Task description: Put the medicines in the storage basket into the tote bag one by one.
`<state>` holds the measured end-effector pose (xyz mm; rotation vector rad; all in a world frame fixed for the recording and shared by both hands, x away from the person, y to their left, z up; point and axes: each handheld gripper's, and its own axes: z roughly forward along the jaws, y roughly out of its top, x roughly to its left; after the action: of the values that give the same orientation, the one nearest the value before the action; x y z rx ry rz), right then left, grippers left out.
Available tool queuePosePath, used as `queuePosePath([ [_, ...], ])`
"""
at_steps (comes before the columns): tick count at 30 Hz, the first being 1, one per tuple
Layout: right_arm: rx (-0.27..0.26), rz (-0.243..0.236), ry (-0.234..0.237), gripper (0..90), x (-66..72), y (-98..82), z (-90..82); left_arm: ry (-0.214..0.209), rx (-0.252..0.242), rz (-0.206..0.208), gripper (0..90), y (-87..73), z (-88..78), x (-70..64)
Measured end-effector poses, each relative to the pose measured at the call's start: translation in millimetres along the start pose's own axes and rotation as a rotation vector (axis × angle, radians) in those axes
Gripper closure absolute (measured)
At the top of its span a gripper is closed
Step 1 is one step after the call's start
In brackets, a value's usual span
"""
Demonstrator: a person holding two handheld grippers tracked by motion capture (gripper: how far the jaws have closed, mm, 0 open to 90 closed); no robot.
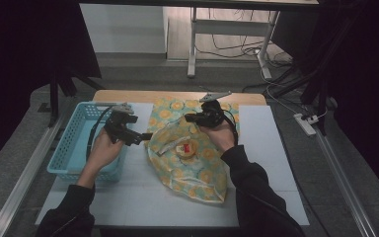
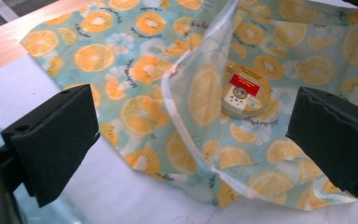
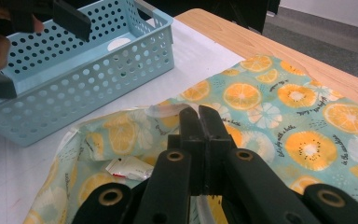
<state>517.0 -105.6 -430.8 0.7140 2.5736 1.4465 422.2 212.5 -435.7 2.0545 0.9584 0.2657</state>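
1. Cloth bag printed with orange slices lies on the white table mat, its mouth lifted open beside a blue perforated basket; a small round tin with a red label rests inside it.
2. Right gripper has its jaws pressed together, apparently pinching the bag's upper rim to hold the mouth up.
3. Left gripper hangs just beside the bag's near edge with jaws spread wide and nothing between them.
4. Fabric looks thin, light and floppy, likely to sag and slide wherever it is unsupported; its white-trimmed rim seems the firmest place to pinch.
5. Tin appears rigid and smooth, so it could roll or slip out if the bag tilts.
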Motion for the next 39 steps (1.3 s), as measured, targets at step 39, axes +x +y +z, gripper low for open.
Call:
queuePosePath([
  [39, 0.001, -0.001, 0.003, 90.0, -0.2, -3.9, -0.9, 0.316, 0.21, -0.193, 0.0, -42.3, 8.2, 95.9],
])
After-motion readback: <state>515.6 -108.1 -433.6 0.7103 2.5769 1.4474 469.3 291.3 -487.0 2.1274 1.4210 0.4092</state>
